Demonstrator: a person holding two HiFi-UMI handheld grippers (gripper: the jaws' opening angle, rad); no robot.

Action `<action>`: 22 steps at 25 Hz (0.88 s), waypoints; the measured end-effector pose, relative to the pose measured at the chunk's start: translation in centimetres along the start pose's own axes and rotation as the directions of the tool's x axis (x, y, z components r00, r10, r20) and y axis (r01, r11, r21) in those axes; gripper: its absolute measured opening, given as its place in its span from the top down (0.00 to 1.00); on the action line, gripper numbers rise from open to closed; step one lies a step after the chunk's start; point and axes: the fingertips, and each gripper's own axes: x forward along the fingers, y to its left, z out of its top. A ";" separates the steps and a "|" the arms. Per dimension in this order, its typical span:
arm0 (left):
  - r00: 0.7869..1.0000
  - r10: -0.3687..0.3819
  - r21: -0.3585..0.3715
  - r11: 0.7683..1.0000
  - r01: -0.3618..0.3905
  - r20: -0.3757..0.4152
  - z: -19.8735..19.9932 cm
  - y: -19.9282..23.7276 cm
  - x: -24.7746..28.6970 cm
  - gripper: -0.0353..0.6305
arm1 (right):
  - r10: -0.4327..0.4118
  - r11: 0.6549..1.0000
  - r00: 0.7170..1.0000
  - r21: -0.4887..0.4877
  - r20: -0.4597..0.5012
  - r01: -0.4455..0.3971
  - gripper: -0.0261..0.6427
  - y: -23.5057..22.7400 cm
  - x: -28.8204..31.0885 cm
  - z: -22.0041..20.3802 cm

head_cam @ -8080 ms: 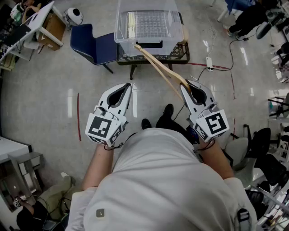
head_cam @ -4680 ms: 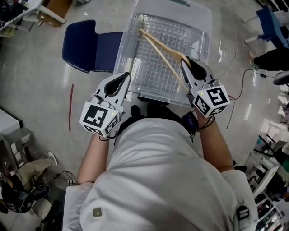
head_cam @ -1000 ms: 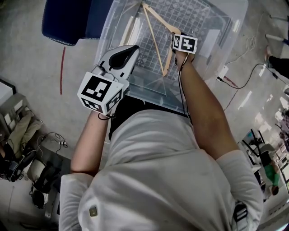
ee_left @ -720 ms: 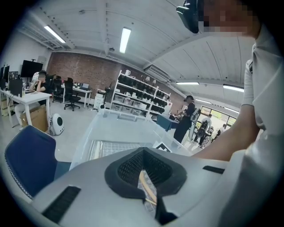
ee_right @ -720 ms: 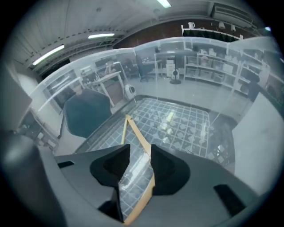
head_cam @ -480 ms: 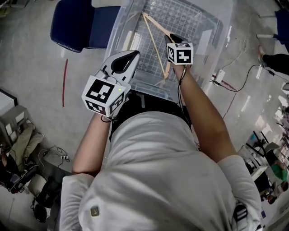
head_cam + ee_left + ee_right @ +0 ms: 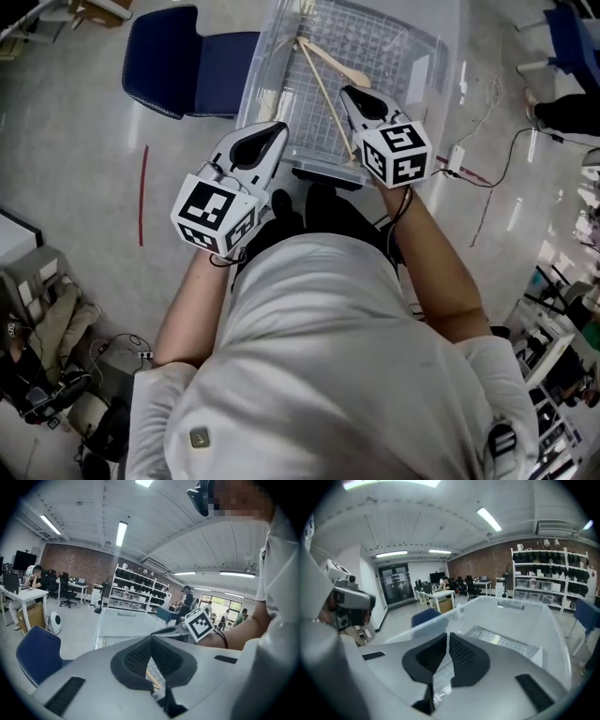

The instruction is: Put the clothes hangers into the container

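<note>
A clear plastic container (image 7: 441, 56) stands in front of me; the left gripper view (image 7: 117, 625) and the right gripper view (image 7: 525, 616) both show it too. Wooden clothes hangers (image 7: 319, 80) lie on its gridded bottom. My right gripper (image 7: 345, 91) hovers over the near part of the container, above the hangers and apart from them. Its jaws have just been closing and the tips (image 7: 447, 635) now meet with nothing between them. My left gripper (image 7: 274, 129) hangs at the container's near left corner, shut (image 7: 151, 640) and empty.
A blue chair (image 7: 178, 61) stands left of the container. A black stand (image 7: 323, 178) carries the container. A red line (image 7: 142, 192) marks the floor at left. A power strip with cables (image 7: 457, 159) lies on the floor at right.
My right gripper has come up out of the container and back towards me without the hanger, which stays inside. The left gripper has risen a little.
</note>
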 end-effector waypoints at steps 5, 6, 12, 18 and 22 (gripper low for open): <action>0.999 -0.026 0.032 0.999 0.025 0.022 0.0 -1.3 -3.8 0.92 | 0.035 0.999 0.992 -0.009 0.121 -0.034 0.92 5.1 -6.4 3.4; 0.999 -0.032 0.035 0.999 0.031 0.025 -0.1 -1.5 -4.5 0.92 | 0.041 0.999 0.990 -0.016 0.135 -0.039 0.93 5.9 -7.6 3.6; 0.997 -0.070 0.053 0.996 0.068 0.043 -0.6 -3.2 -8.0 0.92 | 0.003 0.999 0.983 -0.046 0.186 0.006 0.93 8.1 -13.8 3.7; 0.991 -0.122 0.080 0.990 0.118 0.045 -0.5 -5.7 -9.7 0.92 | -0.035 0.999 0.974 0.006 0.225 0.035 0.93 9.8 -18.0 2.9; 0.991 -0.132 0.085 0.988 0.128 0.038 -0.4 -7.4 -10.2 0.92 | -0.038 0.999 0.974 -0.002 0.223 0.040 0.93 10.0 -20.1 2.7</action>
